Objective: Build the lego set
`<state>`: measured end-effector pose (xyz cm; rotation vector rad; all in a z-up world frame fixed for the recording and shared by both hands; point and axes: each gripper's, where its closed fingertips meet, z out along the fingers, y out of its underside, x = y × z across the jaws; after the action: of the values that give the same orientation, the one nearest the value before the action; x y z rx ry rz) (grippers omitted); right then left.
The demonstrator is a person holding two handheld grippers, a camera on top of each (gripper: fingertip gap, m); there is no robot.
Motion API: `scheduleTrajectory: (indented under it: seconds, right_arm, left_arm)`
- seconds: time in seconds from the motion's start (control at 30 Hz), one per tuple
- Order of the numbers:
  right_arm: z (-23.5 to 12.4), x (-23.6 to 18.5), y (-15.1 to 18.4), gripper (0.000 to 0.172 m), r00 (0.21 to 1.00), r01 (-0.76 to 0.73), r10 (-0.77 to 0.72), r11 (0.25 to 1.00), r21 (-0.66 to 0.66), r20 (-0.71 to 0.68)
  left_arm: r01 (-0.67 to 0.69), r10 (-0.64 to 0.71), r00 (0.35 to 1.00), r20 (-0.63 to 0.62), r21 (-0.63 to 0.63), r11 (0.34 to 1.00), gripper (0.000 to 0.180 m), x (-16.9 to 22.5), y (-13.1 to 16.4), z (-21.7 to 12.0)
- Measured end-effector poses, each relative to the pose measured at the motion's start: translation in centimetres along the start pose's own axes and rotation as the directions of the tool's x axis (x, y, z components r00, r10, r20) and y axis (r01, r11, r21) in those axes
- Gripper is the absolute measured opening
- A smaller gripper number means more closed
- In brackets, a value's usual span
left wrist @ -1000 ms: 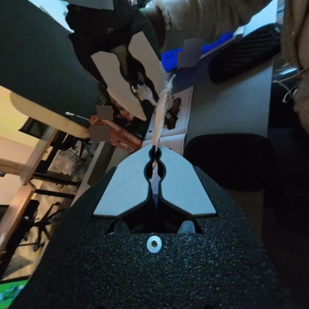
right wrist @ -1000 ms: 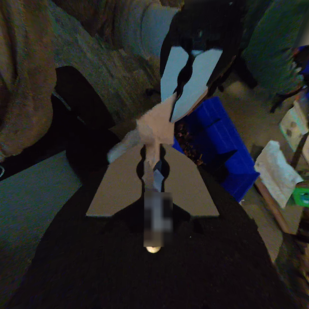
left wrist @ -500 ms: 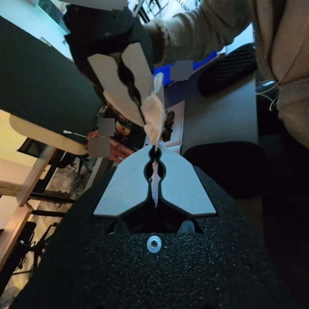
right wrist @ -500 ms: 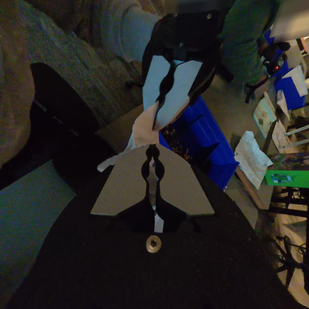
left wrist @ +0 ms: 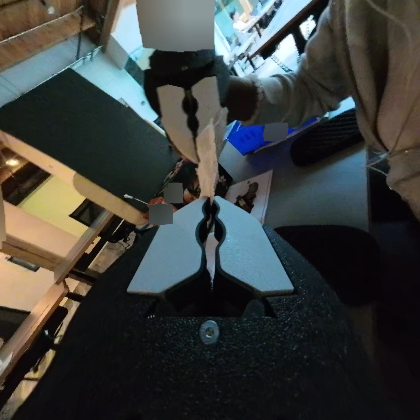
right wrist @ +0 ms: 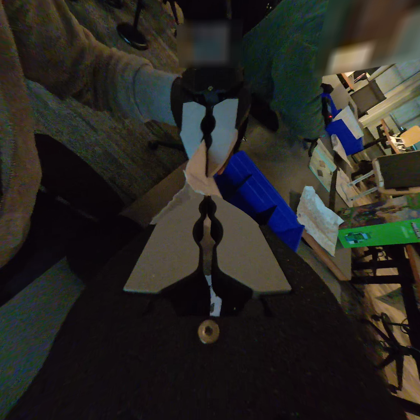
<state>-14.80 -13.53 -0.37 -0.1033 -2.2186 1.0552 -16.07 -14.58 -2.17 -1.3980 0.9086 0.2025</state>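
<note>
Here both grippers face each other in mid-air, tips close together, with one ragged piece of pale paper (left wrist: 208,159) strung between them. The left gripper (left wrist: 210,201) has its jaws closed on the paper's lower end, a sliver of white showing down the slot between its pale fingers (left wrist: 245,245). The right gripper (right wrist: 208,197) also has its jaws closed, and the paper bunches out of its tips toward 12 o'clock and trails off to about 8 o'clock in its own view. In the left wrist view the right gripper hangs at 12 o'clock, and the strip runs from its tips straight down to the left tips; the paper looks taut, not slack, though that is a judgement from its straight line. So the moment reads as a two-ended hold on one sheet, both ends clamped. Any further pull would load the thin, frayed edges first, which look likely to give way. Room is fair: a grey desk (left wrist: 318,193) lies below at 3 o'clock with a printed sheet (left wrist: 250,193) on it, a blue bin (right wrist: 256,195) sits just past the tips at 2 o'clock in the right view, and a dark panel (left wrist: 79,127) stands at 10 o'clock. A person's beige sleeve (left wrist: 306,91) fills 1 to 3 o'clock.
</note>
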Motion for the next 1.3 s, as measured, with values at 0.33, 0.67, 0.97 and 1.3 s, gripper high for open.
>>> scheduleTrajectory:
  seconds: [0.33,0.67,0.97,1.3]
  right_arm:
    - [-0.7,12.7,15.9,0.0,0.885,-0.269,0.116,0.918,-0.292,-0.451]
    - [10.5,18.9,35.9,0.001,0.811,-0.508,0.211,0.716,-0.479,-0.545]
    - [9.8,18.0,33.2,0.041,0.672,-0.657,0.321,0.674,-0.337,-0.667]
    - [6.5,17.6,25.3,0.061,0.607,-0.742,0.438,0.612,-0.274,-0.664]
  left_arm:
    - [0.341,-0.256,0.913,0.317,-0.249,0.907,0.036,0.7,6.8,-6.0]
    - [0.758,-0.408,0.587,0.699,-0.298,0.581,0.046,7.9,12.1,-20.0]
    - [0.853,-0.4,0.456,0.795,-0.26,0.453,0.045,17.3,19.2,-26.6]
    - [0.929,-0.461,0.297,0.836,-0.141,0.341,0.042,27.9,26.9,-30.1]
